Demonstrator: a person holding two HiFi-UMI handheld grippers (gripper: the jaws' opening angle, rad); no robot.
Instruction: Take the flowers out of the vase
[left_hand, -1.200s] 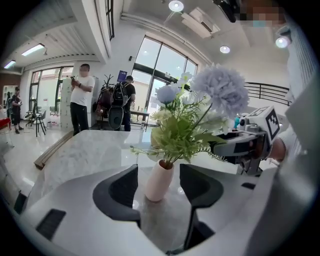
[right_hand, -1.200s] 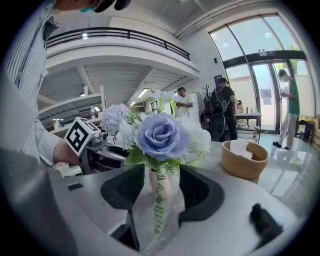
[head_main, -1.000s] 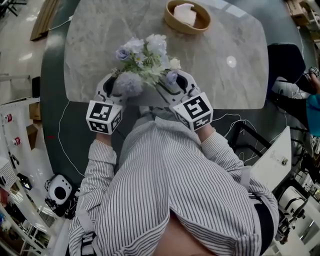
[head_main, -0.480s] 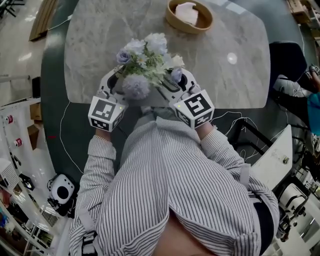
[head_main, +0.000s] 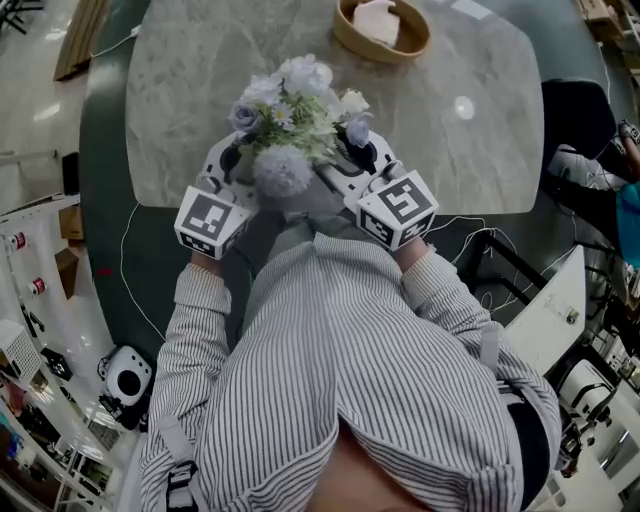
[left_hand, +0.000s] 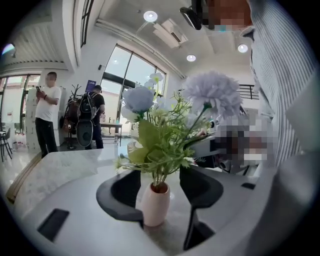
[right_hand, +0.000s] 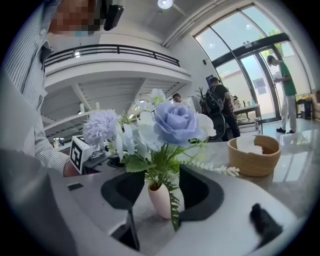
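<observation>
The pale pink vase (left_hand: 155, 205) stands upright on the marble tabletop (head_main: 450, 150) near the edge where the person stands, with the flowers (head_main: 295, 105) in it: lilac and white blooms over green leaves. The left gripper (left_hand: 160, 177) comes at it from one side and the right gripper (right_hand: 160, 180) from the other. Each has its fingers (left_hand: 120, 190) spread apart, with the vase in the gap. The vase sits close against one finger of the left gripper, but whether they touch I cannot tell. Neither pair is pressed on it. Farther back on the tabletop, well apart, sits a wooden bowl (right_hand: 252, 162) holding something white.
</observation>
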